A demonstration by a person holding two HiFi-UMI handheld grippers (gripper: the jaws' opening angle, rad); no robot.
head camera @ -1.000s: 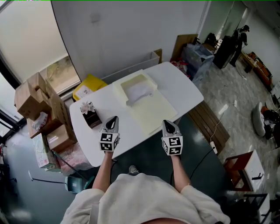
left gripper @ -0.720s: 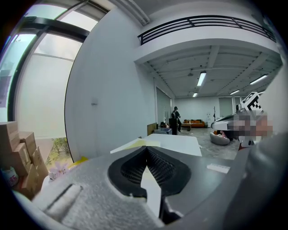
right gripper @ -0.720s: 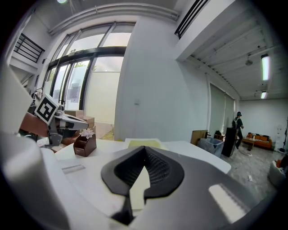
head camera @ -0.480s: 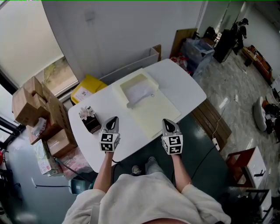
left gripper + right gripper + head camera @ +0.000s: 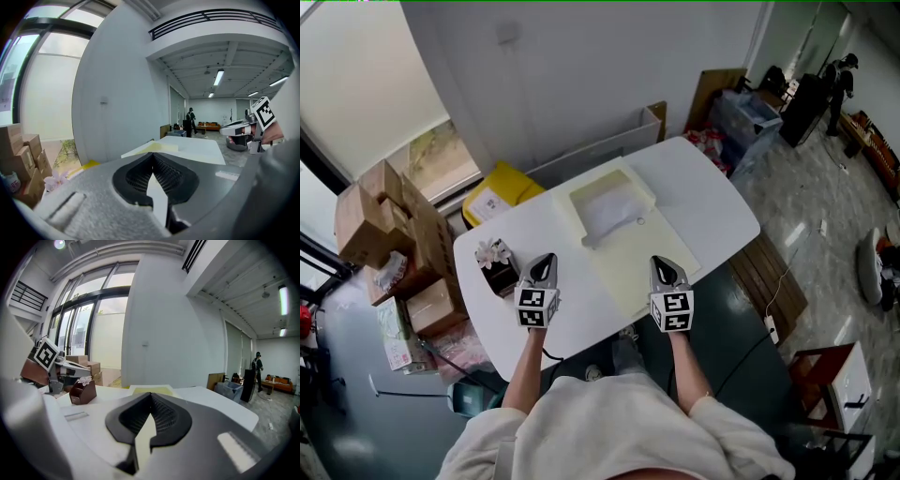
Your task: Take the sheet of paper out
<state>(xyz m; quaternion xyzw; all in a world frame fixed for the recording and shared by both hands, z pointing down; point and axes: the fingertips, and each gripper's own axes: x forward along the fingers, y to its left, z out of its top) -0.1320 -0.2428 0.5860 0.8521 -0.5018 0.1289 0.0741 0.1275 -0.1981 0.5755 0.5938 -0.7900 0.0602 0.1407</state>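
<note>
A pale yellow paper folder (image 5: 642,253) lies on the white table (image 5: 712,202). Its far end is open, and a white sheet (image 5: 609,214) shows inside it. My left gripper (image 5: 545,259) hovers over the table's near edge, left of the folder, jaws shut and empty. My right gripper (image 5: 662,264) hangs over the folder's near corner, also shut with nothing in it. In the left gripper view the folder (image 5: 157,148) lies ahead beyond the shut gripper (image 5: 152,159). In the right gripper view the folder (image 5: 150,390) sits just past the shut gripper (image 5: 151,398).
A small brown box with a white flower (image 5: 495,262) stands on the table left of my left gripper. Cardboard boxes (image 5: 384,220) pile up on the floor at left. A wooden bench (image 5: 773,277) sits at the right and a blue bin (image 5: 748,117) behind it.
The head view has shifted, so the table and folder sit a little further right and lower. Both grippers hold the same pose, still shut.
</note>
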